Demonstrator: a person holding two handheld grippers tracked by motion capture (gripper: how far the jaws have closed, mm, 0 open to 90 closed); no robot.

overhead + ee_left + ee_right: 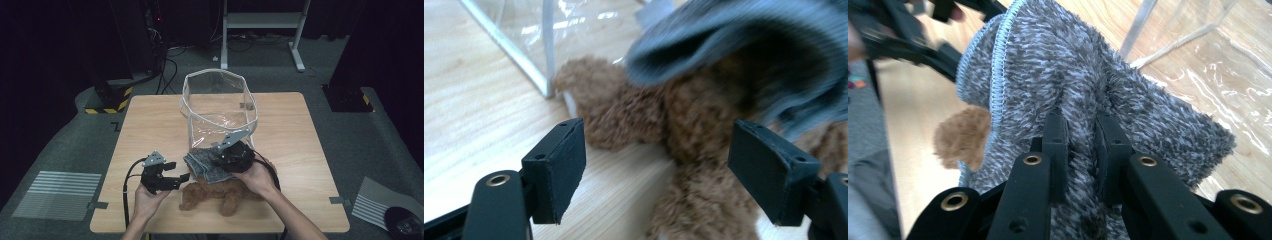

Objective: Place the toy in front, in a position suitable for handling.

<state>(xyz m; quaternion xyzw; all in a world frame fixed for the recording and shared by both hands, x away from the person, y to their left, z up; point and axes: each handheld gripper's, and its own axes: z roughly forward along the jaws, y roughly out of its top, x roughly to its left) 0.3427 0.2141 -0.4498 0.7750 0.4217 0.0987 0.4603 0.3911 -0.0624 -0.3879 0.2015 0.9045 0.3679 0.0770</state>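
Fingers of the right gripper (pixel 1080 150) pinch a grey cloth (pixel 1083 75) draped over the brown teddy bear (pixel 220 192) at the table's near edge; the left gripper (pixel 656 170) gapes empty beside the bear. Behind stands a clear bag (pixel 220 100).

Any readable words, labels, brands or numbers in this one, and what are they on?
None readable. The clear bag, grey knitted cloth, brown plush toy and both tongs carry no lettering. The striped sheets on the floor and the yellow-black hazard stripes bear patterns, not text.
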